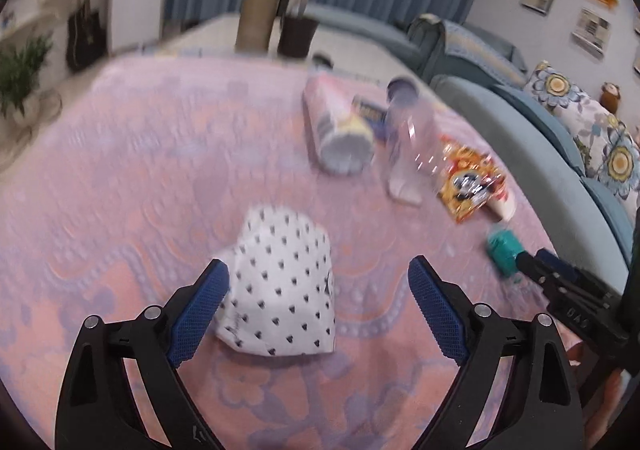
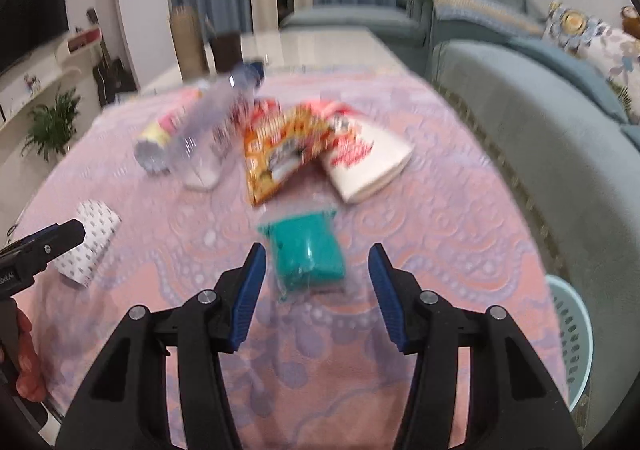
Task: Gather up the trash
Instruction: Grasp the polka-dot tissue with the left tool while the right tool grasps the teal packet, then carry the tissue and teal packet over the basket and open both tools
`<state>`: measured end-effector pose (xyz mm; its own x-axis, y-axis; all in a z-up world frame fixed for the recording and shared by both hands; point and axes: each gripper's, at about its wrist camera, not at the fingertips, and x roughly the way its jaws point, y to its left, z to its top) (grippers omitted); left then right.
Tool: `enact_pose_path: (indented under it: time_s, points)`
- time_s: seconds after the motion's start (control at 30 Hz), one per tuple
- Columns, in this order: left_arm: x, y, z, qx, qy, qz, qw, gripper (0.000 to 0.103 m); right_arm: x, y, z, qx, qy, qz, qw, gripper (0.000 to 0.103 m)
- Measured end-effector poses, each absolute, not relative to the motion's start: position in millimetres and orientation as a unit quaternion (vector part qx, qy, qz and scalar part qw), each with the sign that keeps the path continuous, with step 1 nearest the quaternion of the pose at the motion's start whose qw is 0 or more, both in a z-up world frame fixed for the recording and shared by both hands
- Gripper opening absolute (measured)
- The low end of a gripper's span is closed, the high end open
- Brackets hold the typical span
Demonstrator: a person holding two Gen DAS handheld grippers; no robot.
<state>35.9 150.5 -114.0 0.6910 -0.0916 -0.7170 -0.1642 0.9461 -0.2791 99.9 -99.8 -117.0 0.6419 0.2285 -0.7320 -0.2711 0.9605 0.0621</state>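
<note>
Two tongs, left (image 1: 318, 292) and right (image 2: 316, 282), both wide open, empty, two bottles (image 1: 408, 137), one teal packet (image 2: 308, 254)

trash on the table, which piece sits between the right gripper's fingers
The teal packet, framed by the open right gripper. The orange snack bag and clear bottle lie farther back.

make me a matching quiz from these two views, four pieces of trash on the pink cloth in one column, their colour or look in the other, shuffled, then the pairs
Things
1. paper cup in front of the left gripper
2. small packet in front of the right gripper
3. plastic bottle lying on its side
4. snack wrapper beside the bottle

Looks
A. orange with printed pictures
B. teal
C. white with small dark dots
D. clear, see-through

Pairs: 1-C, 2-B, 3-D, 4-A
</note>
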Motion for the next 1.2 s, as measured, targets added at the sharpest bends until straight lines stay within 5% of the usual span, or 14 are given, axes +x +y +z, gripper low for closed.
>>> enact_pose_path:
  time_s: [0.27, 0.33, 0.37, 0.47, 0.53, 0.6, 1.2]
  points:
    - [53, 143, -124, -0.121, 0.425, 0.046, 0.896, 0.08, 119, -92, -131, -0.033, 0.451, 0.142, 0.88, 0.051]
    - [53, 142, -125, -0.113, 0.423, 0.062, 0.897, 0.061, 121, -94, -131, -0.028, 0.453, 0.143, 0.879, 0.049]
    - [53, 140, -125, -0.109, 0.423, 0.068, 0.897, 0.053, 121, -95, -130, -0.026, 0.453, 0.142, 0.88, 0.038]
    - [49, 136, -124, -0.095, 0.421, 0.074, 0.899, 0.043, 119, -95, -129, -0.022, 0.448, 0.143, 0.882, 0.035]
    - [46, 132, -123, -0.09, 0.417, 0.068, 0.902, 0.021, 118, -97, -126, -0.019, 0.442, 0.145, 0.885, 0.034]
    - [42, 128, -120, -0.087, 0.411, 0.062, 0.906, 0.012, 113, -100, -120, -0.012, 0.428, 0.145, 0.892, 0.034]
    - [32, -27, -4, -0.02, 0.278, -0.149, 0.949, 0.011, 56, -258, -34, 0.074, 0.318, 0.028, 0.945, 0.034]
